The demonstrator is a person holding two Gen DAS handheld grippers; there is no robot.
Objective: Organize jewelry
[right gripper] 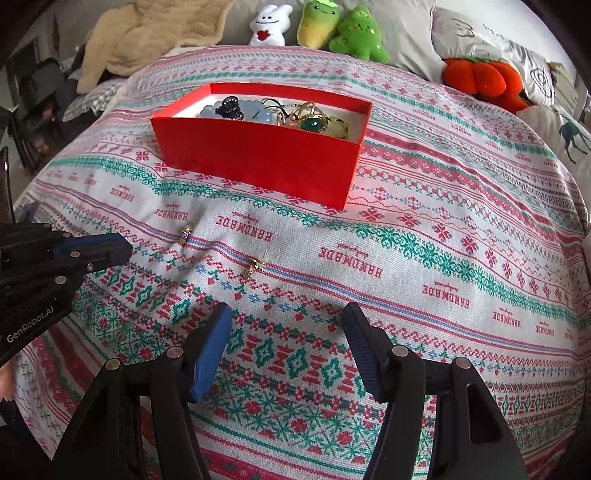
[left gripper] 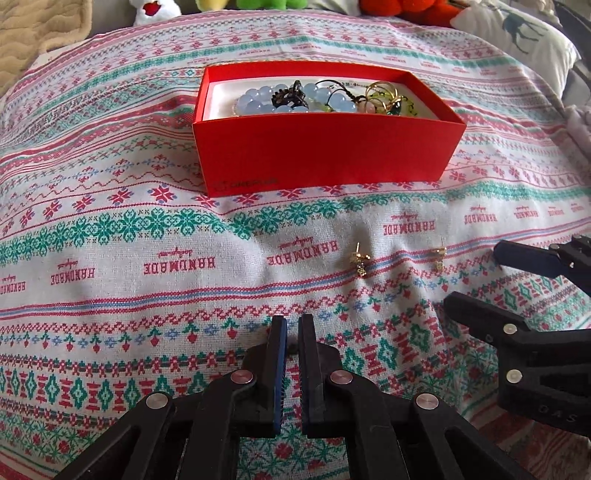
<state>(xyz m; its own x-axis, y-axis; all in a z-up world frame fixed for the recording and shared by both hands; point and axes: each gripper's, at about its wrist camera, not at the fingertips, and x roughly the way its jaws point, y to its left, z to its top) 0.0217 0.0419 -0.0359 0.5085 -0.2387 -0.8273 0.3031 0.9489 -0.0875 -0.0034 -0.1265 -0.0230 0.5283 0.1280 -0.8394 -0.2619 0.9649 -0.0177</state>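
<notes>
Black left claw [left gripper: 292, 325] with blue pads sits at the bottom of its view, closed on nothing; two small gold stud earrings [left gripper: 360, 258] [left gripper: 439, 255] lie right of centre, apart from it; the right claw [right gripper: 287, 317] gapes wide and empty just below one earring [right gripper: 254, 266]; behind, an open red cardboard box [left gripper: 325, 155] holds beads and rings on the patterned bedspread [left gripper: 147, 240]; plush toys [right gripper: 343, 33] line the top edge.
</notes>
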